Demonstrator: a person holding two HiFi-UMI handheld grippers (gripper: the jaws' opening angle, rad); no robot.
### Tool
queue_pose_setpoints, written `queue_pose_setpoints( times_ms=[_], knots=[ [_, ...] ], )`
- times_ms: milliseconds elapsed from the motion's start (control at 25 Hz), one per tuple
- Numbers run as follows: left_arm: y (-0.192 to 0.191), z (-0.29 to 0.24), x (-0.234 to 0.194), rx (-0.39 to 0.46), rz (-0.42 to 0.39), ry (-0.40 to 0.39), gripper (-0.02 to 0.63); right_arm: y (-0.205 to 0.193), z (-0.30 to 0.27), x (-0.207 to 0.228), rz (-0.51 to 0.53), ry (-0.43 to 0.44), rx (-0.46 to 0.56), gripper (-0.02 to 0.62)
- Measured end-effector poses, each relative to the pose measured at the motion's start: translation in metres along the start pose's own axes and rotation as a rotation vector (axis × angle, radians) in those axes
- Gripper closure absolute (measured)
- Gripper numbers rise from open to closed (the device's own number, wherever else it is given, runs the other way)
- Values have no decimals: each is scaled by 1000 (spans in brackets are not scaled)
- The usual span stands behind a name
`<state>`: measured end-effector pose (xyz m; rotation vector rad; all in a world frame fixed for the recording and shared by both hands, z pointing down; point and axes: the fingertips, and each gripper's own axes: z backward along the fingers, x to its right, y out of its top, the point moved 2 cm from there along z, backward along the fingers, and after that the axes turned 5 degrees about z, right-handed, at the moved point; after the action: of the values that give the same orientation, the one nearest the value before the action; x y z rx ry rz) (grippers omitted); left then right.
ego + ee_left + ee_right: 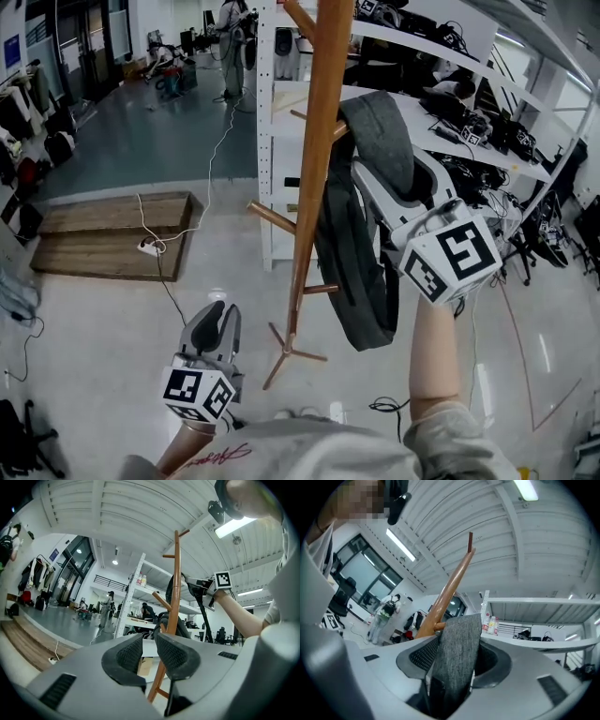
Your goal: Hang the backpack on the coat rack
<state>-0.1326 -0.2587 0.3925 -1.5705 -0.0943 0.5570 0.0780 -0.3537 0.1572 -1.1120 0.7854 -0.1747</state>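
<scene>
The wooden coat rack (314, 169) stands in front of me on the pale floor. A grey backpack (361, 272) hangs beside its pole, its top strap (380, 141) looped over an upper peg. My right gripper (389, 169) is raised at that strap, and in the right gripper view the strap (457, 639) runs between the jaws, resting against the left pad while the right pad stands clear of it. The pole (450, 588) rises just behind. My left gripper (217, 319) hangs low near the rack's base, its jaws (146, 641) slightly apart and empty.
A white shelving unit (272, 141) loaded with gear stands right behind the rack. A low wooden platform (112, 234) lies to the left, with a power strip (150, 247) and cable trailing across the floor. The rack's spread feet (286, 352) are close to my left gripper.
</scene>
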Motion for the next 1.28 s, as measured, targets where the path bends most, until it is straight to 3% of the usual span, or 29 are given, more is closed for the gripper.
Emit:
queue_pose_setpoints(
  times_ms=[440, 640, 680, 960, 1280],
  knots=[
    [-6, 3, -7, -23, 4, -31, 512, 2, 26, 3, 47, -307, 72, 368],
    [-7, 3, -9, -30, 7, -39, 512, 3, 29, -2, 276, -404, -17, 359],
    [-7, 2, -8, -29, 8, -42, 512, 3, 30, -4, 284, -419, -22, 357],
    [-7, -2, -7, -22, 3, -60, 512, -2, 48, -4, 149, -496, 26, 350],
    [-11, -2, -5, -34, 8, -74, 512, -8, 52, -16, 147, -491, -3, 342]
  ],
)
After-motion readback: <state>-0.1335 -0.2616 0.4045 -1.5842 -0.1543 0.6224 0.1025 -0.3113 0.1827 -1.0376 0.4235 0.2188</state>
